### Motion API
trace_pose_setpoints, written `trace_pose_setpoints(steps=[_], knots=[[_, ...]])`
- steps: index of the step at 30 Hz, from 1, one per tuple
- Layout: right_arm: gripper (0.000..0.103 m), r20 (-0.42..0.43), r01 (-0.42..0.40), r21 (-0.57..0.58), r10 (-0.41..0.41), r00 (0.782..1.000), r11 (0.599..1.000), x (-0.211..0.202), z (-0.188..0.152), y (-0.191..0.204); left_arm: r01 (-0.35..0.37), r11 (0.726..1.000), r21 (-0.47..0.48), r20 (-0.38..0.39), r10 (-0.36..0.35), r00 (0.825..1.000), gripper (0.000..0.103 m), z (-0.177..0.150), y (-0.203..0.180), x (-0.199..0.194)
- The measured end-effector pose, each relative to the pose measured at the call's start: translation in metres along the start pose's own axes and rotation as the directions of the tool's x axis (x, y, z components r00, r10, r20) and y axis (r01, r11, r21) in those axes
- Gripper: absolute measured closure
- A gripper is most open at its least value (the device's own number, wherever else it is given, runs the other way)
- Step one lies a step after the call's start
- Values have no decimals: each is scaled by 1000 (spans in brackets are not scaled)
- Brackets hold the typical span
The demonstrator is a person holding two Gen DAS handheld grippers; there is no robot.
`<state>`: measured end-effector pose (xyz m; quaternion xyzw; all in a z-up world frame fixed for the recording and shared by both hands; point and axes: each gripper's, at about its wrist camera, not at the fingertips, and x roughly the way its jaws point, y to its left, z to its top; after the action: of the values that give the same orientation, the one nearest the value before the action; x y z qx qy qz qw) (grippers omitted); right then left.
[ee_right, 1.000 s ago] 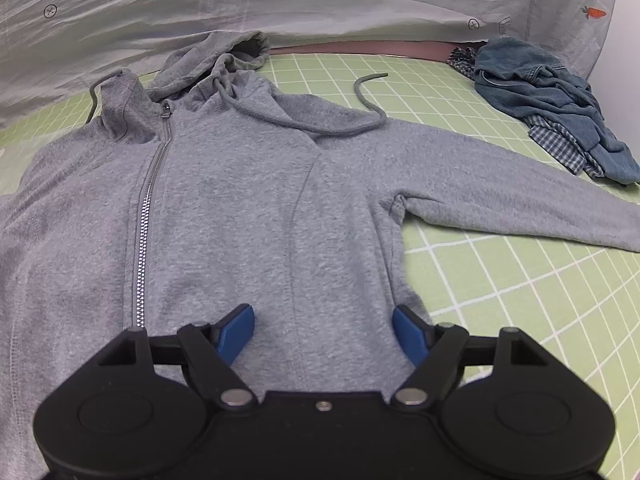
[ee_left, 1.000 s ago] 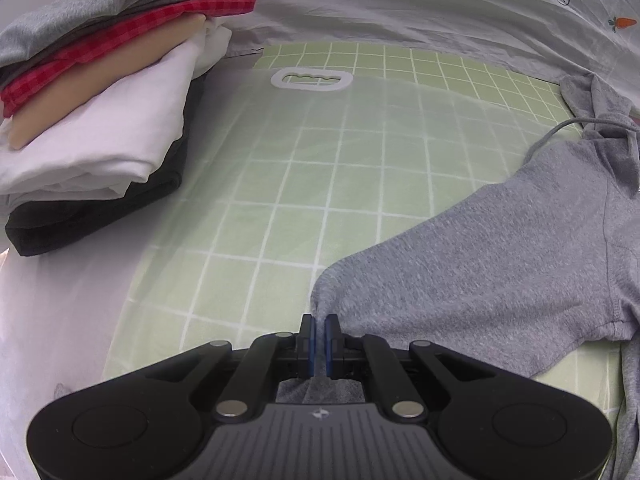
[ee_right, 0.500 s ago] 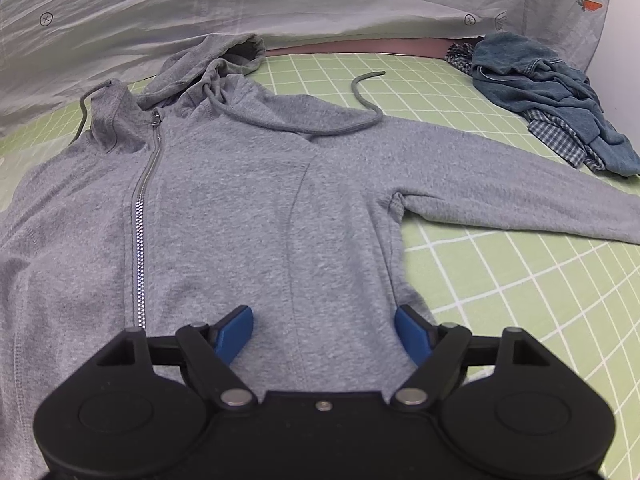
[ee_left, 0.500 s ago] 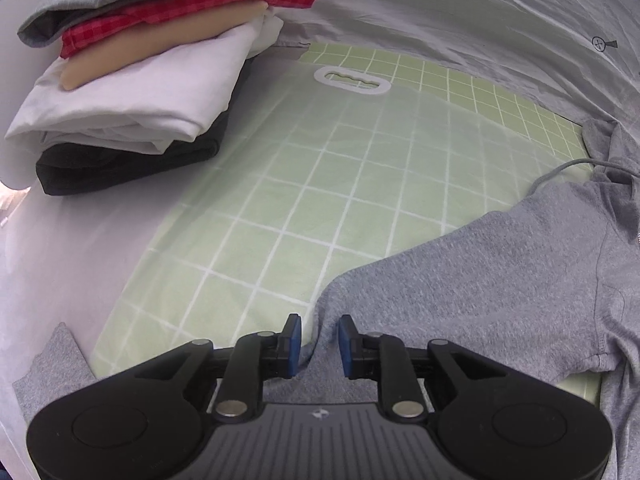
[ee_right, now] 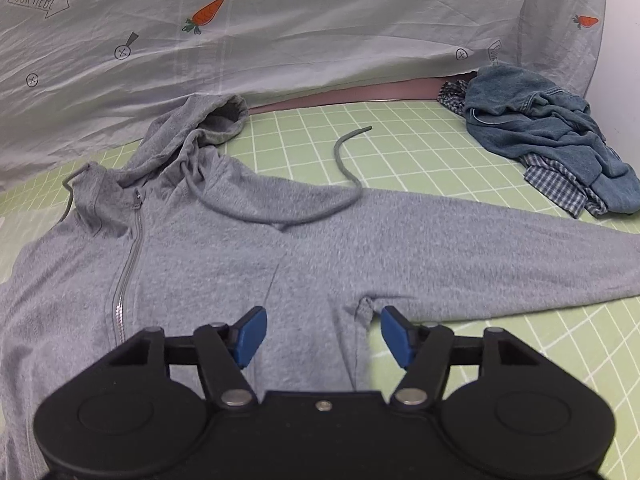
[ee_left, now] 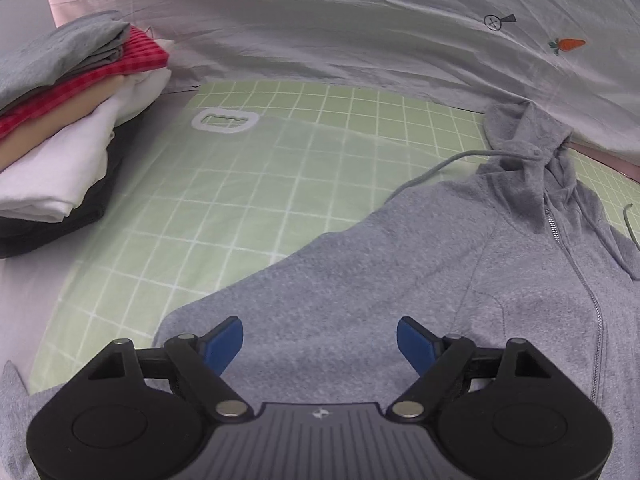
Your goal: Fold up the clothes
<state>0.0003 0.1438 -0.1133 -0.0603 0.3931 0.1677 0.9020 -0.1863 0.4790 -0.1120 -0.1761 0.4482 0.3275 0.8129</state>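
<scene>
Grey hoodie (ee_right: 280,248), green-grid mat (ee_right: 420,148)

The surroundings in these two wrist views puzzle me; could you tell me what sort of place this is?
Probably a staged clothes-folding station, not a lived-in room: a green grid mat under the grey zip hoodie, a draped carrot-print sheet as backdrop, and a stack of folded clothes.

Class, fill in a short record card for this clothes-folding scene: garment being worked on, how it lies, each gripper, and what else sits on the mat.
garment: grey zip hoodie
how it lies: spread flat, front up, sleeve out to one side
left gripper: open, above the hoodie
right gripper: open, near the armpit
far corner: crumpled denim pile
other side: folded stack
surface: green grid mat
</scene>
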Motion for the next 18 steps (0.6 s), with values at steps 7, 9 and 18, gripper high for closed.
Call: trace_pose_setpoints(steps=[7,9,18], knots=[[76,4,10,14,-10,1000,1000,61,57,-18,-23,999,36,-55,25,998,18,26,-32,37],[76,2,25,23,-25,1000,999,84,72,-22,-32,999,36,-71,34,997,18,29,-33,45],[100,-41,46,12,-46,998,999,129,90,-22,-42,999,8,-130,43,991,16,26,-24,64]])
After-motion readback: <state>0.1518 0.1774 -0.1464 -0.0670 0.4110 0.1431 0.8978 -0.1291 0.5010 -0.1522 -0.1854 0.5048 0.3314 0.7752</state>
